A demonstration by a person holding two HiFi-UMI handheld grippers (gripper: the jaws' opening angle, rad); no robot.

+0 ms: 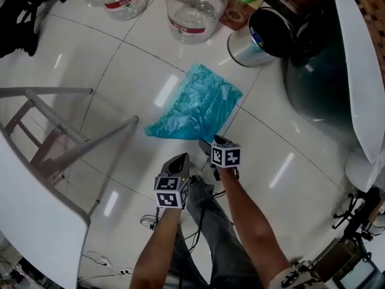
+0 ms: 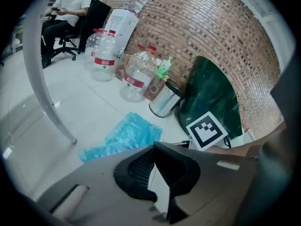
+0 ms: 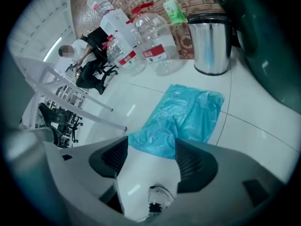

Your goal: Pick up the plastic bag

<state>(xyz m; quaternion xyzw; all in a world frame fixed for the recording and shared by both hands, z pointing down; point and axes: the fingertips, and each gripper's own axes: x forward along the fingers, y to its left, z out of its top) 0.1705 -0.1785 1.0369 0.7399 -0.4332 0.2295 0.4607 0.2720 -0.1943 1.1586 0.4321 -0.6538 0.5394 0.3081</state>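
just ahead of the right gripper (image 3: 150, 147), on the white tiled floor (image 1: 120, 77), the blue plastic bag (image 3: 188, 114) lies flat and crumpled. its near edge shows between the gripper's tips and is clear of both pads. the right gripper's jaws stand wide apart and hold nothing. the left gripper (image 2: 153, 147), beside the right one and slightly behind it, has its jaws together at the tips, empty. beyond the bag stand a steel bin (image 1: 255, 38) and clear water bottles (image 1: 191, 8).
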